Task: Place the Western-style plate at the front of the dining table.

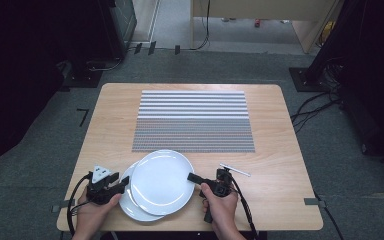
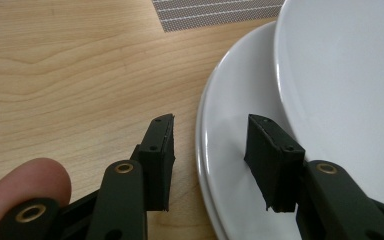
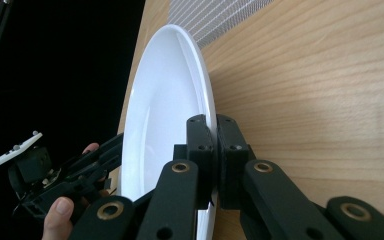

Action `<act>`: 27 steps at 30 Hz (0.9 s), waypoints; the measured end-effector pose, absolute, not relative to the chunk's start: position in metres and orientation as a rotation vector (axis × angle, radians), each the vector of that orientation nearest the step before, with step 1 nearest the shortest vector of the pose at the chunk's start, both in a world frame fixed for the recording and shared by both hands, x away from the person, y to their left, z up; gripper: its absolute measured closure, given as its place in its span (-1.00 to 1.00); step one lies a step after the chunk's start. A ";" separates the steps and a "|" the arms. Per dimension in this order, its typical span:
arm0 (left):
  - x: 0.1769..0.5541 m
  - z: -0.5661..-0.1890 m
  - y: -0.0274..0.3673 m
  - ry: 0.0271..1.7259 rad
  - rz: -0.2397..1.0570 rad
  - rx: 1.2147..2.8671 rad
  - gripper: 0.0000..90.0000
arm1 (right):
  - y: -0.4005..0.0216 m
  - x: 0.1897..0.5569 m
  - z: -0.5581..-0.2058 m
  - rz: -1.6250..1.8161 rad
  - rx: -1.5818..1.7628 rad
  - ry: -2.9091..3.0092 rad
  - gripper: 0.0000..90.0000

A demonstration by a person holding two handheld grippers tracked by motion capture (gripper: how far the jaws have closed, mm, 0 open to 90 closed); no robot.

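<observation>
The upper plate (image 1: 161, 181) lies near the front edge of the wooden table (image 1: 275, 150), overlapping a lower plate (image 1: 130, 202) that sticks out beneath it toward the left and front. Most of the lower plate is covered; a crescent of its rim shows in the high view. In the right gripper view the upper plate (image 3: 165, 115) is seen edge-on, so its far face is hidden, and its bottom edge is cut off by the frame. It seems tilted up off the table there, though the turned camera makes that hard to judge.

The right gripper (image 1: 195, 177) pinches the right rim of the upper plate: its two black jaws are pressed together on the thin white edge in its own view (image 3: 215, 137). The right hand (image 1: 221, 202) comes in from the bottom of the high view, gripper pointing left toward the plates.

The left gripper (image 1: 125, 182) sits at the left edge of the plates, its jaws spread apart. In its own view (image 2: 210, 150) one jaw stands over bare wood and the other over the lower plate (image 2: 230, 125), with that plate's rim between them; the pads are not pressing it. The left hand (image 1: 97, 205) holds the gripper low, pointing right. A fingertip (image 2: 25, 182) is cut off at that view's lower left corner.

Behind the plates lies a striped placemat (image 1: 193, 120), and a thin white stick (image 1: 235, 170) lies just beyond the right gripper; what it is cannot be made out.
</observation>
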State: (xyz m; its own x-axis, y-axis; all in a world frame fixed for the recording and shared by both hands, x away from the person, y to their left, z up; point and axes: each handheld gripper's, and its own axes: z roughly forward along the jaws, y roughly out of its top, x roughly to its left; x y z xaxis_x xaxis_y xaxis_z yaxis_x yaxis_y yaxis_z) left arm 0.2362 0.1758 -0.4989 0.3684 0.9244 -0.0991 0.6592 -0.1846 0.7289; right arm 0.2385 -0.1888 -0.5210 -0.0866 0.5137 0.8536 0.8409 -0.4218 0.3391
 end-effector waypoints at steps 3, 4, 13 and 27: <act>0.235 -0.495 0.179 1.370 0.479 1.886 0.22 | -0.191 0.238 -0.519 -1.527 -1.894 -1.485 0.94; 0.235 -0.493 0.180 1.368 0.474 1.870 0.23 | -0.192 0.238 -0.518 -1.532 -1.894 -1.491 0.95; 0.236 -0.485 0.186 1.330 0.236 1.729 0.25 | -0.200 0.239 -0.512 -1.572 -1.867 -1.514 0.95; 0.240 -0.470 0.173 1.290 -0.007 1.614 0.44 | -0.208 0.240 -0.491 -1.667 -1.796 -1.506 0.94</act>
State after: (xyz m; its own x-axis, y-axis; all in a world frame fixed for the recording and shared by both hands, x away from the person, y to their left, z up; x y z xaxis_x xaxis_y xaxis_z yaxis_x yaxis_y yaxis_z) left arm 0.2405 0.1730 -0.4695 0.4251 0.7162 -0.5534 0.7226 0.0997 0.6841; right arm 0.2404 -0.2080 -0.4909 -0.1990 0.4904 0.8485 0.7946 -0.4260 0.4325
